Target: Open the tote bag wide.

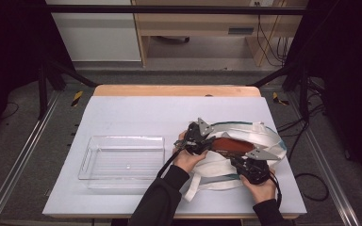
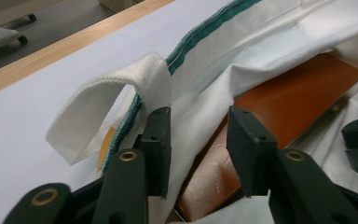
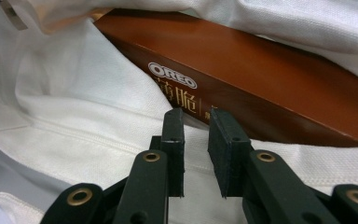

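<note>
White tabletop [image 1: 136, 113]: cloth bag [image 1: 268, 136] lies right of centre, brown box [image 3: 270, 74] inside. Left gripper [image 2: 198, 140] jaws spread astride the bag's rim; right gripper [image 3: 196, 140] jaws narrowly parted, holding nothing.

The brown box [image 3: 261, 84] lying in the white bag carries the brand name OREO in white lettering on its side. Just below that stand pale Chinese characters, partly hidden behind the bag's cloth.
</note>
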`<state>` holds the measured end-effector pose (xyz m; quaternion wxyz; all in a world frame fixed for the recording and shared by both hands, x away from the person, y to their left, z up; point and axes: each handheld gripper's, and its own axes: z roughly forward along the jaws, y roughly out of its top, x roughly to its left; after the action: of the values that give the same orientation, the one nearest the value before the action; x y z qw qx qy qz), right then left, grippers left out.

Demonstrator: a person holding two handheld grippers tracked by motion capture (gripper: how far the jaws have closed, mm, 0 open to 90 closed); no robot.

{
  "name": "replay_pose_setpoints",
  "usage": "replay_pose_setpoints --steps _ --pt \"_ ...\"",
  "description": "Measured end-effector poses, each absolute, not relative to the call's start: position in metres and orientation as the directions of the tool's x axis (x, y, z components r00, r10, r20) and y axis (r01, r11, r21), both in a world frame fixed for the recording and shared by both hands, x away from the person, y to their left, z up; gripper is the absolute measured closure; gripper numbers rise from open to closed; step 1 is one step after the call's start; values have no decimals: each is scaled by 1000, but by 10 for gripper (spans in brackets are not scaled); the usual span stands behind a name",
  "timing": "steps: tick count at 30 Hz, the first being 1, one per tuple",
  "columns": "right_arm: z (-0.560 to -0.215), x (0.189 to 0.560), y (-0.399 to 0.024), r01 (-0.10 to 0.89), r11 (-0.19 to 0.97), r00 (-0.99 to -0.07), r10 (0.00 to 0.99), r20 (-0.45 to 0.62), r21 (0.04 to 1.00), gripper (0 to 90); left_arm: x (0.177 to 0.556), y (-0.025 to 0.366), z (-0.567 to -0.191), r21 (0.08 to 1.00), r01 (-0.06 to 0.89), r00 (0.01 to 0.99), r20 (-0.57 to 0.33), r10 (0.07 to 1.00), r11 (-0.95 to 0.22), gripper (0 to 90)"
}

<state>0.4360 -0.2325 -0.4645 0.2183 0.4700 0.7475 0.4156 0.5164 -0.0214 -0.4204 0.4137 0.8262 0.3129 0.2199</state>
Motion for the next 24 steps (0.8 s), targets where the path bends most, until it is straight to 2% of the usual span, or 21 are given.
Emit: replay_pose_setpoints --steps 3,11,17,20,21,24 --pt "-465 436 -232 509 212 -469 881 62 834 744 519 -23 -423 803 333 706 136 695 -495 633" --pt "-470 441 -219 507 227 -490 870 61 832 769 525 -24 -430 794 333 716 138 684 -509 589" --pt "-476 442 -219 523 221 -487 870 77 823 783 530 -24 -434 791 344 708 136 693 -507 595" --pt "-479 443 -218 525 231 -489 869 69 819 801 531 -23 -434 787 359 702 126 701 -502 674" --pt "-479 443 -218 525 231 -489 869 69 819 801 532 -23 -434 787 357 698 132 704 -503 674" --pt "-482 444 -215 535 252 -498 865 59 807 842 534 -21 -433 780 374 682 136 719 -502 815"
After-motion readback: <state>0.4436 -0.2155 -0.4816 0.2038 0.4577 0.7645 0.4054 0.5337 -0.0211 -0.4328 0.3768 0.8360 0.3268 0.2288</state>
